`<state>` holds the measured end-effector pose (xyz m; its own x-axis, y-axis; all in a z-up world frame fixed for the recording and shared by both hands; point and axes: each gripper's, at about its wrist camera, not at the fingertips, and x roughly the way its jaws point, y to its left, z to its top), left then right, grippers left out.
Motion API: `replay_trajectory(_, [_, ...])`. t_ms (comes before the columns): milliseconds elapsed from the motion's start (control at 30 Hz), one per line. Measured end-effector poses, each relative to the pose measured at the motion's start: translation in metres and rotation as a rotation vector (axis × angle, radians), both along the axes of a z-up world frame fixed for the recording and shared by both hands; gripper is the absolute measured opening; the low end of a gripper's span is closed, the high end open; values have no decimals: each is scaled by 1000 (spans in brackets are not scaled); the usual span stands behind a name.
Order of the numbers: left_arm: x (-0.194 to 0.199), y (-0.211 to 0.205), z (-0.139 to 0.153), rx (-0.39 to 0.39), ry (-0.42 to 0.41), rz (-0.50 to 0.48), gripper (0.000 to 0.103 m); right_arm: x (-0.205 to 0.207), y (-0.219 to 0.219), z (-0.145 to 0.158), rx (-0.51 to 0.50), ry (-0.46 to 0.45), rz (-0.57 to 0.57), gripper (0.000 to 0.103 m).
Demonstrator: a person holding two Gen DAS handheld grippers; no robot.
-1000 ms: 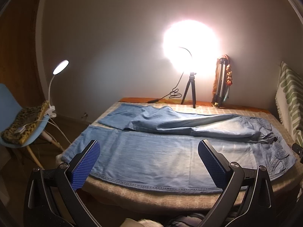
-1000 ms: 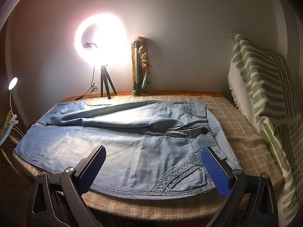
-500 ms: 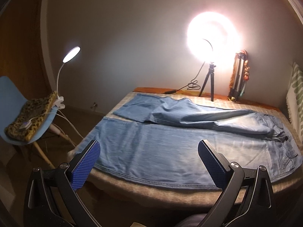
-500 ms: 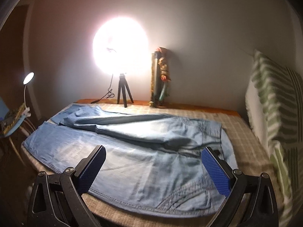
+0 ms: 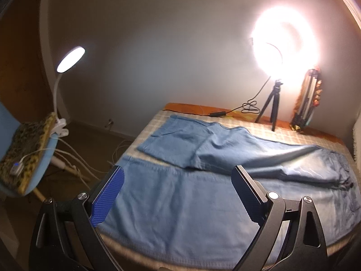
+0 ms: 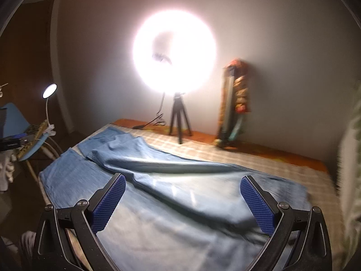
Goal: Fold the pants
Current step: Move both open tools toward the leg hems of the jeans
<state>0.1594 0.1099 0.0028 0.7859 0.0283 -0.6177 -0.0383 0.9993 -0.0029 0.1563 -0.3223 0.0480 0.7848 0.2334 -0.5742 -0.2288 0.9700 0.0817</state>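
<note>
While the pants (image 5: 203,194) lie spread unfolded across the bed (image 5: 300,139), filling the lower middle of both frames, left gripper (image 5: 178,199) and right gripper (image 6: 183,203) hover empty, fingers apart; every fold remains.

A plain grey wall (image 5: 158,56) backs the checked bed (image 5: 300,139). A ring light (image 5: 285,43) glares at two o'clock; a clip lamp (image 5: 71,58) and blue chair (image 5: 42,164) sit at nine.
</note>
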Motion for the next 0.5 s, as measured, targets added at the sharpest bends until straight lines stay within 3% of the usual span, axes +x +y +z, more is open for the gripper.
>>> replay_trajectory(167, [66,1,-21,-14,51,-15,95,96,18,-30,8,114,75,101])
replay_trajectory(500, [175,-16,-81,-36,168,-32,94,233,50,-118,-46,322,193,87])
